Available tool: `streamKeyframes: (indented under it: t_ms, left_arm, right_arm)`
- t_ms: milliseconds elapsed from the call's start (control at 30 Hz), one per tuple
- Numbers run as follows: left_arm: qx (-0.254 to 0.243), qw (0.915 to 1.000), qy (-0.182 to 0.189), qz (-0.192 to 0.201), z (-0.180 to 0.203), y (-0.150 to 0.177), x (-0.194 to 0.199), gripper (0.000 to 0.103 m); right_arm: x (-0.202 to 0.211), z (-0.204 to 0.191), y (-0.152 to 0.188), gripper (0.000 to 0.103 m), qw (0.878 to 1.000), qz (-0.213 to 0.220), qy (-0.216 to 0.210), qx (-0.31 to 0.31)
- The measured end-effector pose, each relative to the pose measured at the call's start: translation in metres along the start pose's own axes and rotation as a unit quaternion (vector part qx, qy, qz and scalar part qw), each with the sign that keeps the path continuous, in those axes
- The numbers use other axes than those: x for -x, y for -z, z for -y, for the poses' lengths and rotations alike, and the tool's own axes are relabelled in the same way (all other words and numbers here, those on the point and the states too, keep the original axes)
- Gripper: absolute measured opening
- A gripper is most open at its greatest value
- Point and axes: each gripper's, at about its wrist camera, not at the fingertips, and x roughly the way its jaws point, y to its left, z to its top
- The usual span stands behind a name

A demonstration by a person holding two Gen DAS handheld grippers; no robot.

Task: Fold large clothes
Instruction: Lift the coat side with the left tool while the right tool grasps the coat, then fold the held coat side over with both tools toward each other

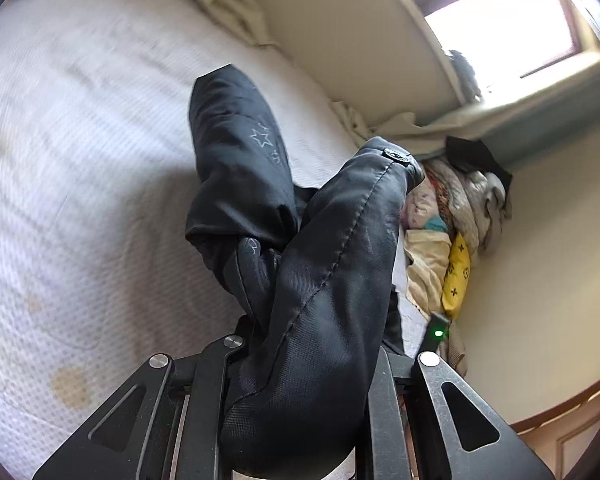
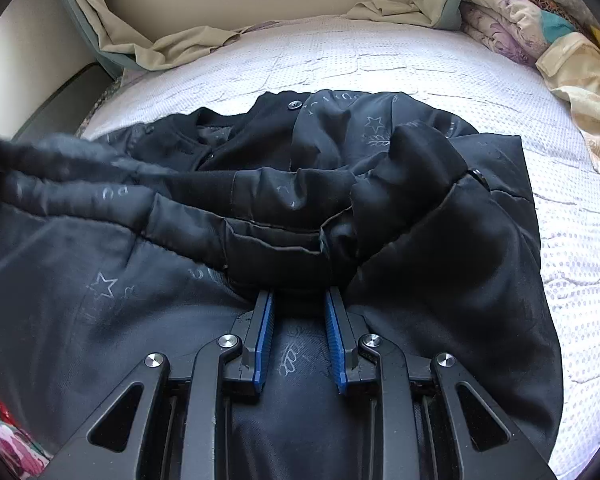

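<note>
**foldnoob:** So where's this at? Looks like a black jacket [image 2: 260, 208] lying inside-out on the bed [image 2: 420, 64], star-print lining facing up.

**umi_tinkerer:** Yep, most of it is spread on the white bedspread straight ahead of the right gripper [image 2: 300, 300]. That one's jaws are pinched on a bunched ridge of lining, blue pads pressing it from both sides, fabric humped up between the tips. The left gripper [image 1: 300, 360] has its jaws clamped on a fat roll of the jacket too. The cloth fills the whole gap and drapes forward past the tips, with a snap button [image 1: 396, 155] showing at the far end of that roll.

**foldnoob:** So which step is it?

**umi_tinkerer:** My read: early. Both grips are made but nothing is laid flat. The body is rumpled, a sleeve trails off to the left of the right jaws, and the collar end sits crumpled beyond them. I'd call it gather-and-straighten before the first real fold.

**foldnoob:** Next move?

**umi_tinkerer:** Probably pull the two grips apart to tension the fabric, then lay it down smooth. It's slick padded stuff, so a thick bunch could slide out of the pads. There's a heap of quilts [image 1: 452, 208] off to the right of the left jaws, so I'd keep the jacket toward the open middle of the bed.
</note>
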Motion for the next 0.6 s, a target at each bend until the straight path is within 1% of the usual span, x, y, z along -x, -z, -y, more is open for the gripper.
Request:
streamKeyframes:
  t_ms: [133,267,300,433,600]
  left_arm:
    - [-0.063,0.9977,-0.02,0.016,0.045,-0.002,-0.001,0.019]
    - [-0.113,0.9933,-0.013,0.02,0.097,0.004,-0.007,0.019]
    - [-0.121,0.9924,-0.012,0.019,0.105,0.005,-0.009,0.019]
    - [-0.162,0.9868,-0.01,0.006,0.158,0.018,-0.036,0.019]
    - [-0.192,0.9809,-0.009,-0.031,0.205,0.047,-0.087,0.019]
  right_arm:
    - [-0.005,-0.005,0.003,0.021,1.0,0.005,0.009,0.01]
    - [-0.005,-0.001,0.005,0.021,1.0,0.008,0.0,0.001]
    - [-0.005,-0.001,0.005,0.021,1.0,0.009,-0.002,-0.002]
    - [-0.004,0.003,0.006,0.02,1.0,0.014,-0.012,-0.011]
    - [-0.004,0.014,0.006,0.02,0.999,0.015,-0.04,-0.034]
